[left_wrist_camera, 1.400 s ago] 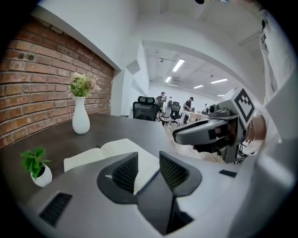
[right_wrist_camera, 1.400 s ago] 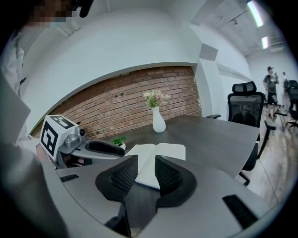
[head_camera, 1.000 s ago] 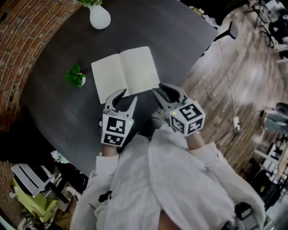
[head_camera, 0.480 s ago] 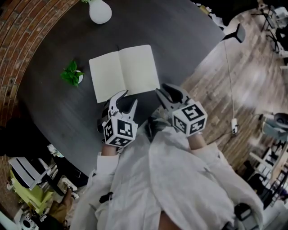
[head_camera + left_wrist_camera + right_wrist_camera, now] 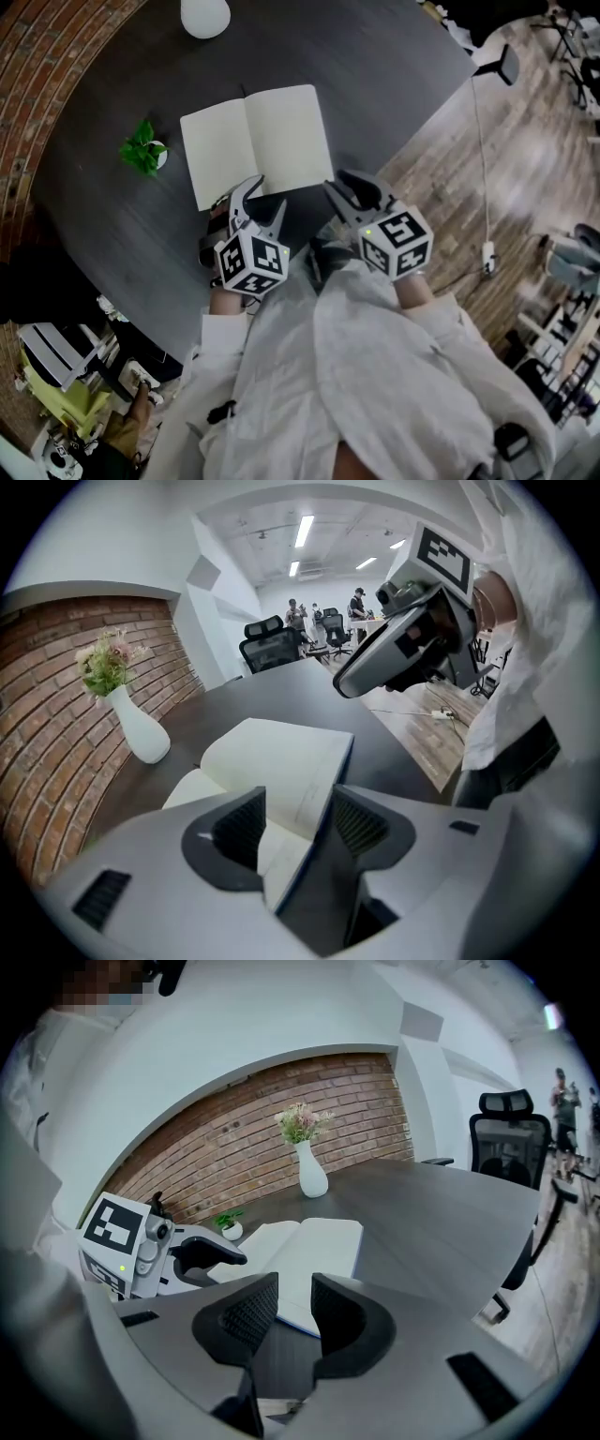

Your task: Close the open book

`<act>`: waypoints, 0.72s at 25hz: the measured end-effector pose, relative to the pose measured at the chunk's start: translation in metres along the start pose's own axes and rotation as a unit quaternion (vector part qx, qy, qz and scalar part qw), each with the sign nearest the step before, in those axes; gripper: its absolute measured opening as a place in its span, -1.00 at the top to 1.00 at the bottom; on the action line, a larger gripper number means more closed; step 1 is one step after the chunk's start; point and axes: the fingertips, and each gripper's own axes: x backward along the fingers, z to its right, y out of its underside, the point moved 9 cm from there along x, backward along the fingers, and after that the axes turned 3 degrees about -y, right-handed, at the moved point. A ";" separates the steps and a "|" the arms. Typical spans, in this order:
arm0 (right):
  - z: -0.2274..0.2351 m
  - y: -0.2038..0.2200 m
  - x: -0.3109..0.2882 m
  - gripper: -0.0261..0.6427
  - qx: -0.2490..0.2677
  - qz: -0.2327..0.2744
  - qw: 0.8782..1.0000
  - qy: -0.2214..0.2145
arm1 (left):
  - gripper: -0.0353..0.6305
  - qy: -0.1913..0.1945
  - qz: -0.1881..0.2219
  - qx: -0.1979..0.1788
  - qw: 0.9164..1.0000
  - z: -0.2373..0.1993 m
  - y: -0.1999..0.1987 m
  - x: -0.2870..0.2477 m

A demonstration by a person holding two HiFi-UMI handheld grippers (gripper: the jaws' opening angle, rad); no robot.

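The open book (image 5: 253, 141) lies flat on the dark table (image 5: 375, 66), blank white pages up. My left gripper (image 5: 258, 201) is at the near edge of its left page. In the left gripper view the book (image 5: 281, 761) has its near edge between the jaws of that gripper (image 5: 300, 827). They have just been opening, and the pads do not press on the book. My right gripper (image 5: 343, 189) hovers by the book's near right corner. Its jaws (image 5: 293, 1312) stand a narrow gap apart with nothing between them, the book (image 5: 314, 1251) lying just beyond.
A white vase (image 5: 204, 14) with flowers stands at the far side of the table. A small green plant (image 5: 142, 155) sits left of the book. The table's right edge drops to a wooden floor (image 5: 469, 216). A brick wall (image 5: 281, 1119) runs behind, and an office chair (image 5: 506, 1143) stands at the right.
My left gripper has rolled and come forward and down onto the book's near edge, and its jaws stand wider. The right gripper has sunk slightly toward the table.
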 end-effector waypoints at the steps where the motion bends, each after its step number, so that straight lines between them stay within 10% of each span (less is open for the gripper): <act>1: 0.001 0.001 0.000 0.61 -0.001 -0.002 1.000 0.001 | 0.28 0.001 -0.003 -0.006 1.000 0.000 -0.001 -0.003; 18: 0.014 0.009 0.003 0.61 -0.028 -0.003 1.000 0.012 | 0.18 0.000 -0.032 -0.069 0.997 0.010 -0.003 -0.031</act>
